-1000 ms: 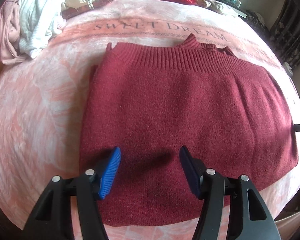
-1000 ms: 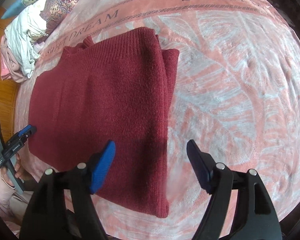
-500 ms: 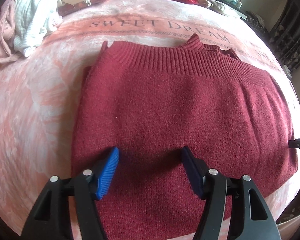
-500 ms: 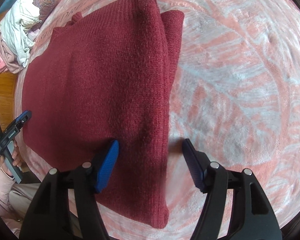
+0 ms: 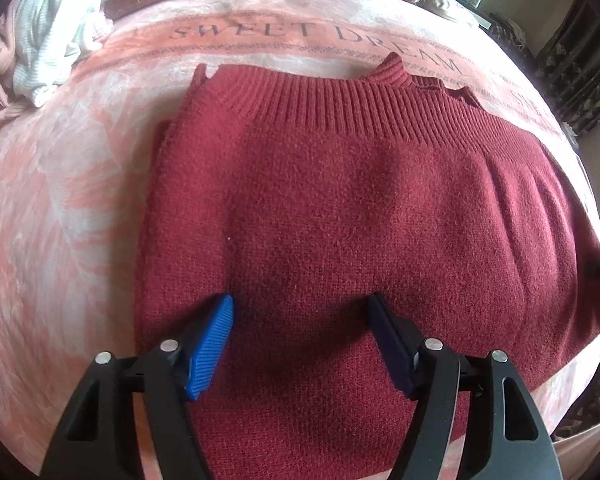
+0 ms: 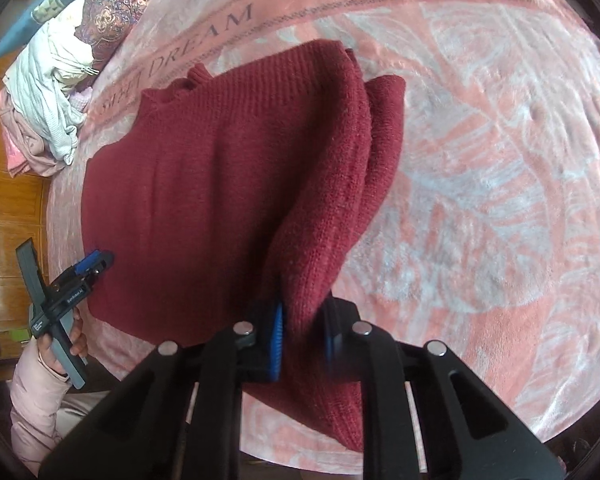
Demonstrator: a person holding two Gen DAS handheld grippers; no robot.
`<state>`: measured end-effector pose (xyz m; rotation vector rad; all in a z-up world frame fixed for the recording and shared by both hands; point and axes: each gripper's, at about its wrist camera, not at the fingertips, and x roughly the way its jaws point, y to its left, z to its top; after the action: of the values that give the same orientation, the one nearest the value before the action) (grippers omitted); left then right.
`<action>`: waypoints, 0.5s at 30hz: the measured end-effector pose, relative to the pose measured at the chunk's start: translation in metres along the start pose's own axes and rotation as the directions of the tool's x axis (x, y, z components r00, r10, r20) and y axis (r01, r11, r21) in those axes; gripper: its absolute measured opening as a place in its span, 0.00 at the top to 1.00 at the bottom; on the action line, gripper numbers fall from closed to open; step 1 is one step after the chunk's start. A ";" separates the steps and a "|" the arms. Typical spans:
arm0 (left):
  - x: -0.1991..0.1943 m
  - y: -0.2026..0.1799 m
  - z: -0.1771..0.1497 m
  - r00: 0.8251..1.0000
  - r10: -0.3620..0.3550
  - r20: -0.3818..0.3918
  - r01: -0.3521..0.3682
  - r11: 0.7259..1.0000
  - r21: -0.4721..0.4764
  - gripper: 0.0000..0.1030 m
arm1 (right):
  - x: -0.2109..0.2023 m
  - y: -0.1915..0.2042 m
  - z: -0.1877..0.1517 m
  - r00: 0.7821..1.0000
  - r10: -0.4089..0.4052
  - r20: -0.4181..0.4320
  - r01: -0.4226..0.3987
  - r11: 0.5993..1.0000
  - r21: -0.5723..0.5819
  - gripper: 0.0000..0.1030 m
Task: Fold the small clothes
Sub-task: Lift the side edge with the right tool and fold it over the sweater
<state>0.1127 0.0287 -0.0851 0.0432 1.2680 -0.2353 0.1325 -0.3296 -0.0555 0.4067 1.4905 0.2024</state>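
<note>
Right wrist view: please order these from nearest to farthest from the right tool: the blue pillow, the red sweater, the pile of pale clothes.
1. Red sweater: its edge sits between the right tool pads.
2. Pale clothes: far left, at the blanket's edge.
3. Blue pillow: top left corner, beyond the pile.

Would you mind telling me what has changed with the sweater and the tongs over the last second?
The right tongs closed onto the sweater's right folded edge and are pinching it up off the blanket. The left tongs stay open above the sweater's left part, gripping nothing. The clothes pile is unchanged.
</note>
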 end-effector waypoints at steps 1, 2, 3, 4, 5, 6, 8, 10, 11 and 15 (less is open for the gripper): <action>0.000 0.000 0.001 1.000 -0.003 -0.008 0.003 1.000 -0.001 0.32 | -0.004 0.017 0.000 1.000 0.003 0.016 -0.003 0.999 -0.036 0.86; -0.001 0.000 0.002 1.000 -0.008 -0.016 0.008 1.000 -0.001 0.33 | -0.007 0.035 -0.001 1.000 0.012 0.029 -0.010 0.997 -0.079 0.86; -0.002 0.001 0.003 1.000 -0.016 -0.023 0.015 1.000 -0.005 0.33 | -0.009 0.055 -0.002 0.999 0.020 0.043 -0.014 0.991 -0.130 0.86; -0.004 0.002 0.004 0.999 -0.024 -0.027 0.024 1.000 -0.009 0.33 | -0.010 0.073 -0.003 0.998 0.027 0.050 -0.018 0.985 -0.174 0.86; -0.006 0.003 0.004 0.999 -0.033 -0.032 0.032 0.999 -0.013 0.33 | -0.010 0.090 -0.005 0.998 0.039 0.052 -0.027 0.976 -0.215 0.86; -0.006 0.003 0.004 0.999 -0.034 -0.039 0.034 0.999 -0.014 0.33 | -0.008 0.105 -0.006 0.998 0.049 0.050 -0.035 0.968 -0.250 0.86; -0.007 0.005 0.004 0.998 -0.044 -0.047 0.043 0.999 -0.020 0.33 | 0.001 0.132 -0.008 0.998 0.040 0.051 -0.023 0.952 -0.305 0.86; -0.007 0.007 0.003 0.998 -0.049 -0.049 0.048 0.999 -0.025 0.33 | 0.015 0.149 -0.009 0.999 0.021 0.050 -0.003 0.938 -0.346 0.86; -0.007 0.007 0.002 0.997 -0.050 -0.050 0.049 0.999 -0.022 0.33 | 0.023 0.156 -0.009 0.999 0.018 0.043 -0.001 0.935 -0.355 0.86; -0.010 0.010 -0.001 0.997 -0.056 -0.046 0.056 0.998 -0.017 0.33 | 0.059 0.173 -0.011 1.000 -0.010 -0.005 0.008 0.924 -0.382 0.86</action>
<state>0.1109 0.0398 -0.0767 0.0000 1.3181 -0.2742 0.1464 -0.1473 -0.0442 0.0834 1.4190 0.4791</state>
